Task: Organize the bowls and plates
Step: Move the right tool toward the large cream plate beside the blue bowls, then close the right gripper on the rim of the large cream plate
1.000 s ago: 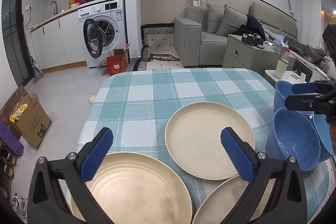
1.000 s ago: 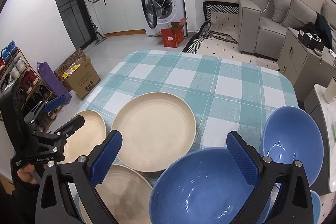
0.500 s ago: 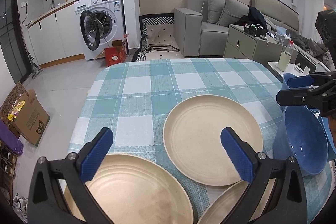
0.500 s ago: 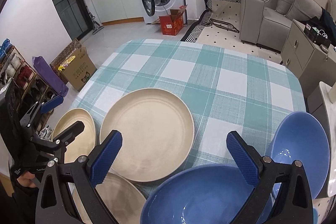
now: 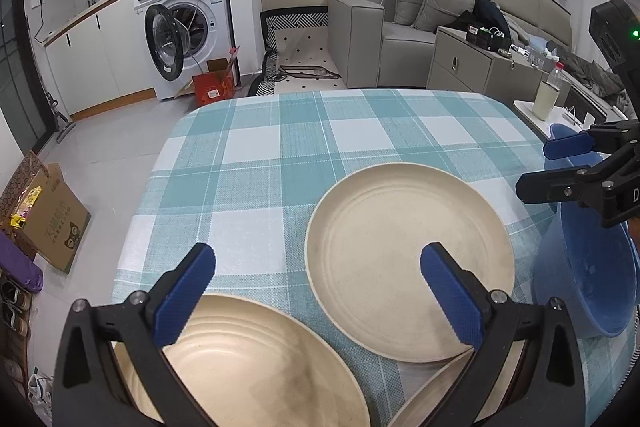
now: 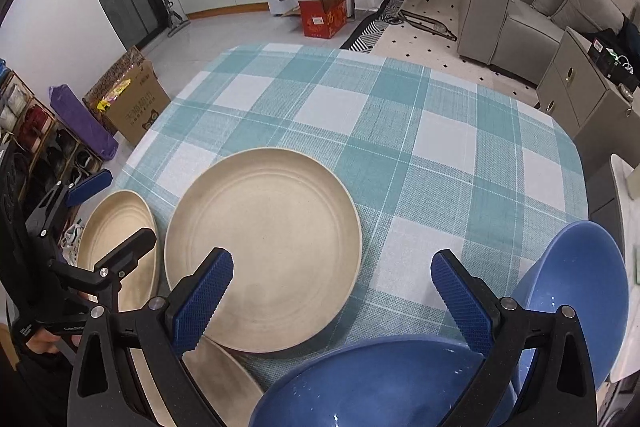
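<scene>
Three beige plates lie on the checked tablecloth (image 5: 280,147): a middle plate (image 5: 408,259) (image 6: 264,247), a near-left plate (image 5: 248,367) (image 6: 116,239), and a third plate (image 5: 432,399) (image 6: 216,379) at the near edge. Blue bowls sit at the right: a near bowl (image 5: 588,287) (image 6: 372,383) and a farther bowl (image 6: 576,291). My left gripper (image 5: 316,263) (image 6: 116,211) hangs open over the near-left plate, holding nothing. My right gripper (image 6: 332,267) (image 5: 540,167) is open above the near bowl, holding nothing.
The table's left edge drops to a tiled floor with a cardboard box (image 5: 52,211). A washing machine (image 5: 188,27) with its door open stands beyond, and a grey sofa (image 5: 400,27) behind. A small side table with a bottle (image 5: 548,95) stands off the right edge.
Both views have pulled back and risen a little, showing more of the table. In the right view the near bowl has slid lower in the frame. Both grippers stay open, nothing taken hold of.
</scene>
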Available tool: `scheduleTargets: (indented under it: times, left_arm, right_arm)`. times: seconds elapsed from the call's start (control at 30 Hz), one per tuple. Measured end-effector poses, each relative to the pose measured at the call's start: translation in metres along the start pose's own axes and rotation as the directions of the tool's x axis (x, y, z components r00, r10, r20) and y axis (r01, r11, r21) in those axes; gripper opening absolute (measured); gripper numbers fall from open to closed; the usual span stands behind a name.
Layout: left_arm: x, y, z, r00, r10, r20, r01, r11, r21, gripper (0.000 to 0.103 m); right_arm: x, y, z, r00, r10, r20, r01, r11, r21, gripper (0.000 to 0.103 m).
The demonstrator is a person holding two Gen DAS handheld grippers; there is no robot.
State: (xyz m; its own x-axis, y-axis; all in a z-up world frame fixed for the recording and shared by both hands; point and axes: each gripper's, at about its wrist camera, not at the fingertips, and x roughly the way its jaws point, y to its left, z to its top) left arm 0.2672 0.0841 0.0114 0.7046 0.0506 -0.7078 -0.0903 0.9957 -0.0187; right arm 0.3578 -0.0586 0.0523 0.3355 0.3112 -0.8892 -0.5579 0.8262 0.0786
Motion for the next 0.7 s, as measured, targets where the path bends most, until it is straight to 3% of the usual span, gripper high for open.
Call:
scheduleTargets:
  times: [0.7]
  left_arm:
    - [0.036, -0.001, -0.006, 0.995, -0.008, -0.104, 0.01, 1.0, 0.017, 0.103]
  right_arm:
    - [0.063, -0.001, 0.008, 0.98, -0.033, -0.198, 0.027, 0.999, -0.033, 0.099]
